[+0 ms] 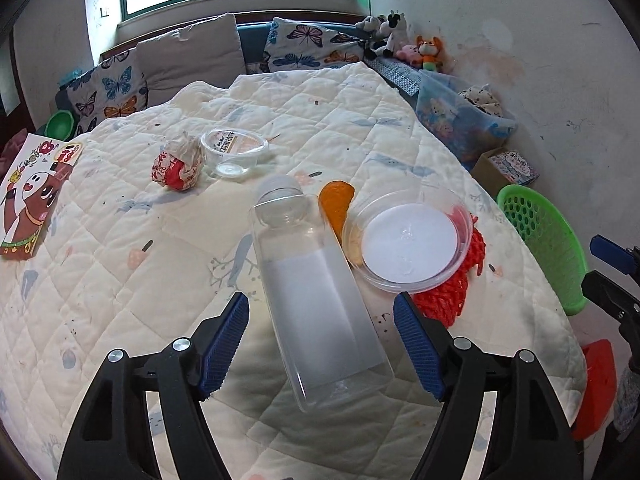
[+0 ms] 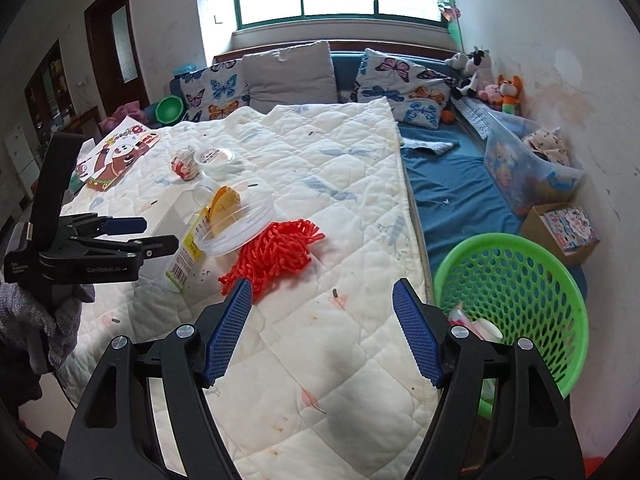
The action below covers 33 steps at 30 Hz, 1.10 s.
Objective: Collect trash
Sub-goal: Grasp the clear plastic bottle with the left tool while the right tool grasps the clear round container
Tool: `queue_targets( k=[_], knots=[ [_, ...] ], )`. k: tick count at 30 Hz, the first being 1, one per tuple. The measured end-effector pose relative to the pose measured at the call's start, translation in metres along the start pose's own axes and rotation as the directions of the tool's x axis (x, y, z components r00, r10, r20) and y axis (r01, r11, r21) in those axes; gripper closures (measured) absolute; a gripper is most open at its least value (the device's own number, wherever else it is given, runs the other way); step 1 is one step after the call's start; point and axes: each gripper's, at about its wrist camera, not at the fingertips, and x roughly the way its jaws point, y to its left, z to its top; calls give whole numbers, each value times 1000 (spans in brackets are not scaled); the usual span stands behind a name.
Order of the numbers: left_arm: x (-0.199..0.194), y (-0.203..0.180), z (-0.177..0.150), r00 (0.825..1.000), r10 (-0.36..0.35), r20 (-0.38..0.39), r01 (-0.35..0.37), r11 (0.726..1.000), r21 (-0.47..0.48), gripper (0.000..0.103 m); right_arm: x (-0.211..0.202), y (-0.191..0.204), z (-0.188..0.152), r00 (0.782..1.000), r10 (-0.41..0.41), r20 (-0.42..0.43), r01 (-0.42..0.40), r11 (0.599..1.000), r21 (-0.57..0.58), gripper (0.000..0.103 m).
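Observation:
A clear plastic bottle with a white label lies on the quilt, its base between the spread fingers of my open left gripper. Beside it are an orange peel, a clear lid and a red net. Farther off lie a crumpled red-and-white wrapper and a clear cup. My right gripper is open and empty above the quilt's edge, near the red net and left of the green basket.
The green basket holds some trash. A picture card lies at the quilt's left. Butterfly pillows, plush toys and a blue bin line the far side. A cardboard box sits by the wall.

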Motion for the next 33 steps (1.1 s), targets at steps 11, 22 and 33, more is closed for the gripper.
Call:
queue_targets(
  k=[11, 22, 33],
  knots=[
    [28, 8, 18, 997, 4, -71, -7, 999, -41, 44, 13, 1, 6, 1000, 10, -20, -11, 1000, -10, 30],
    [33, 16, 25, 997, -10, -73, 6, 999, -45, 46, 32, 24, 18, 998, 52, -47, -56, 995, -80, 30],
    [12, 38, 12, 997, 0, -76, -1, 1000, -6, 47, 61, 53, 29, 989, 112, -92, -124, 982, -144, 26]
  ],
)
